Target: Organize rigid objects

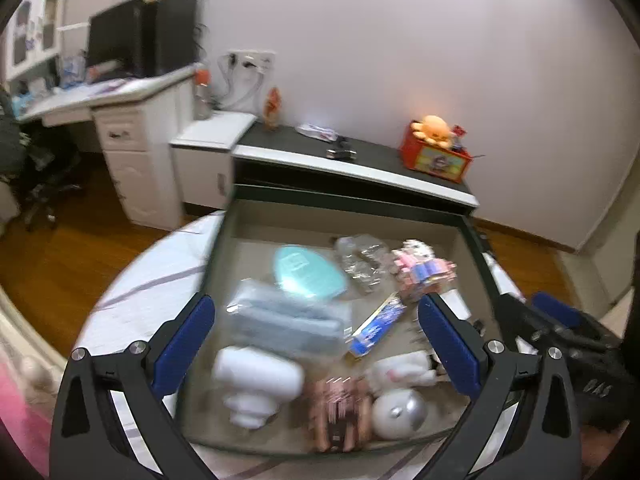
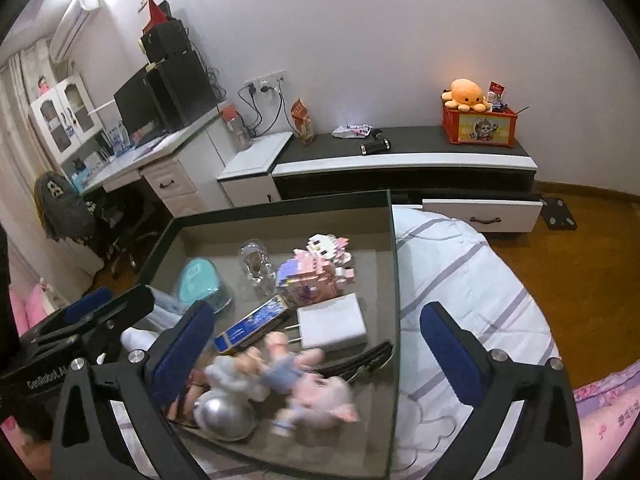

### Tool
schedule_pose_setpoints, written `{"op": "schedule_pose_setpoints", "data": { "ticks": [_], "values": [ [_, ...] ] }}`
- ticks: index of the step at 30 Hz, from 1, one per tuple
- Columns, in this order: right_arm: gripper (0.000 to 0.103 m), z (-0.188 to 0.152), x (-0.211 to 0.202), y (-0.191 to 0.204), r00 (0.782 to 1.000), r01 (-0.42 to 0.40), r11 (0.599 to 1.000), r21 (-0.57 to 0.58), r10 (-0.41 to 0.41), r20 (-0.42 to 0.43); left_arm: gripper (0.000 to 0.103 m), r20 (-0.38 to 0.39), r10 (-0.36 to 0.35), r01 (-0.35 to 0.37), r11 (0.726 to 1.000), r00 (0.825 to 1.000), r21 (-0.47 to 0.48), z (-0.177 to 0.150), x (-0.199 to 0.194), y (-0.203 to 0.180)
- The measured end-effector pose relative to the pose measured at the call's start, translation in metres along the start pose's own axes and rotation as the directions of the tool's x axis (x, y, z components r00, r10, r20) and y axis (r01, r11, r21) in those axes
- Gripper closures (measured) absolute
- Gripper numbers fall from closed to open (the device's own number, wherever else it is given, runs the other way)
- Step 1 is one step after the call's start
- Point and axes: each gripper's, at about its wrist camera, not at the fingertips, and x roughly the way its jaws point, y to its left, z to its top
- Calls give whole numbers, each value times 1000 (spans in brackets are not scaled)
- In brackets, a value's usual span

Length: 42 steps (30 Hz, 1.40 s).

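Note:
A dark-rimmed shallow box lies on a bed and holds mixed items: a teal case, a crumpled clear bottle, a pink block toy, a blue packet, a white charger, a pink plush, a silver ball. My left gripper is open above the box. My right gripper is open over the box's right edge.
The bed has a white striped cover. A low black-and-white cabinet with an open drawer and a red toy box stands by the wall. A desk with a monitor stands at the left.

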Motion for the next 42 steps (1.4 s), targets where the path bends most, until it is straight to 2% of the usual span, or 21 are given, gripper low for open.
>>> {"op": "schedule_pose_setpoints", "data": {
  "ticks": [3, 7, 14, 18, 24, 29, 33, 37, 42],
  "values": [
    [0, -3, -11, 9, 1000, -10, 1000, 3, 10, 13, 0, 22, 62, -63, 998, 998, 14, -8, -19, 6],
    [0, -12, -27, 22, 1000, -6, 1000, -12, 6, 16, 0, 38, 103, -103, 994, 994, 22, -20, -44, 9],
    [0, -41, -83, 45, 997, 18, 999, -35, -15, 76, 0, 131, 125, -127, 992, 983, 8, -44, -116, 12],
    [0, -59, -124, 52, 991, 35, 999, -33, -31, 133, 0, 204, 132, -140, 990, 970, 29, -62, -166, 7],
    [0, -107, -205, 66, 962, 98, 994, -39, -84, 261, 0, 296, 125, -137, 990, 947, 18, -107, -240, 0],
    [0, -150, -265, 79, 931, 164, 984, -67, -132, 339, 0, 324, 136, -155, 987, 936, 32, -150, -282, -9],
    [0, -183, -300, 90, 917, 180, 979, -98, -131, 378, 0, 325, 147, -178, 982, 934, 68, -180, -306, -18],
    [0, -205, -322, 95, 913, 173, 980, -97, -123, 389, 0, 346, 150, -186, 980, 926, 73, -208, -333, -21],
    [0, -224, -345, 101, 901, 178, 978, -108, -118, 416, 0, 377, 146, -186, 980, 915, 73, -222, -358, -20]
  ]
}}
